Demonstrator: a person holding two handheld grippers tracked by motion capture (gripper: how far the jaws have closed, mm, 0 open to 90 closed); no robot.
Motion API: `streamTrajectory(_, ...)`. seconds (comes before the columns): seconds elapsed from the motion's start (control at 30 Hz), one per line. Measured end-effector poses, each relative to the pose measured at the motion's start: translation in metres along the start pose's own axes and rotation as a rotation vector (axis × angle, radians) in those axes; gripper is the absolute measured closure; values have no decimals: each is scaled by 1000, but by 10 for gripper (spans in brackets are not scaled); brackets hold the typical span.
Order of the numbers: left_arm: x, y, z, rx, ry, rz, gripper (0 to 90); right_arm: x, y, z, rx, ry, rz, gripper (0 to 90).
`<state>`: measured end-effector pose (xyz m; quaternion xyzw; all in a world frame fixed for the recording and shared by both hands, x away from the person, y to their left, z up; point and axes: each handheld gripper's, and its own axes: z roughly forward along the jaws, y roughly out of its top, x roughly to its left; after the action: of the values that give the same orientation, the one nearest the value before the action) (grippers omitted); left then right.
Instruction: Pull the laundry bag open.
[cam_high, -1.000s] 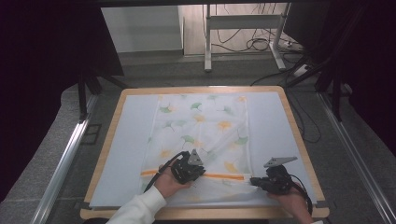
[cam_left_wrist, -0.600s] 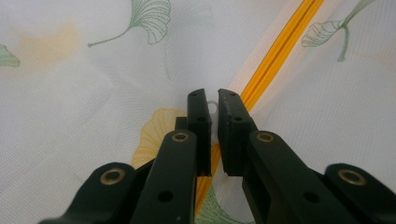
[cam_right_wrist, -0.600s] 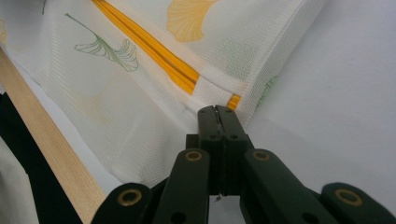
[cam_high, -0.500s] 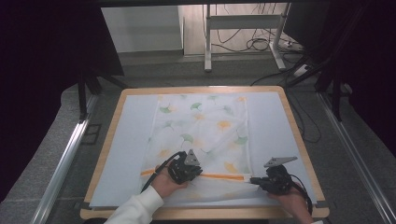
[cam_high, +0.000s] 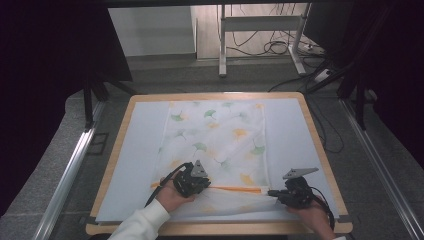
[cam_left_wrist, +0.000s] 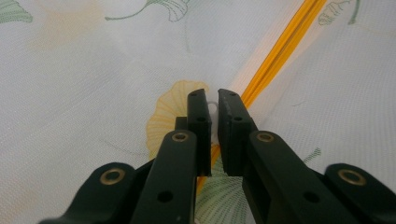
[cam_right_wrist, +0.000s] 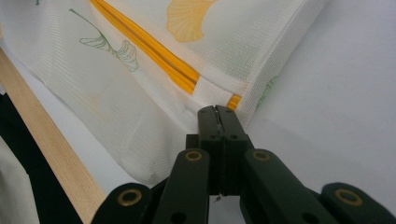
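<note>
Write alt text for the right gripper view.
The right gripper is shut on the edge of a white mesh laundry bag with ginkgo leaf prints, at the end of its orange zipper. A wooden table edge runs alongside.

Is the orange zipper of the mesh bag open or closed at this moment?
Cannot tell for certain. The orange zipper runs as one narrow straight line across the mesh bag, with no gap visible. The left gripper pinches a small white pull on it.

Both grippers (cam_high: 200, 181) (cam_high: 275, 192) at the orange zipper (cam_high: 235, 189) — leaf-print mesh bag (cam_high: 215, 140) on white mat (cam_high: 140, 150).
</note>
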<state>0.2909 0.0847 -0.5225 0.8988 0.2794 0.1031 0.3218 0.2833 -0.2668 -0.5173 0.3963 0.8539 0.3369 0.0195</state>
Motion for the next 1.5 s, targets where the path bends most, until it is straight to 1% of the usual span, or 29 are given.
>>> streamTrajectory(0.13, 2, -3, -2, 4, 2, -5, 844, 0, 0, 0, 0, 1, 2, 900)
streamTrajectory(0.3, 6, -8, -6, 8, 6, -21, 844, 0, 0, 0, -1, 2, 2, 899)
streamTrajectory(0.33, 7, -9, -7, 10, 9, -17, 844, 0, 0, 0, -1, 1, 2, 900)
streamTrajectory(0.53, 10, -14, -12, 12, 20, -26, 844, 0, 0, 0, -1, 0, 2, 899)
streamTrajectory(0.7, 13, -19, -15, 9, 21, -43, 844, 0, 0, 0, -3, -1, 1, 899)
streamTrajectory(1.0, 16, -26, -20, 14, 27, -49, 844, 0, 0, 0, -1, 0, 1, 900)
streamTrajectory(1.2, 20, -33, -25, 13, 30, -71, 843, 0, 0, 0, -1, 0, 2, 899)
streamTrajectory(1.5, 26, -43, -33, 16, 36, -86, 844, 0, 0, 0, -1, 0, 3, 899)
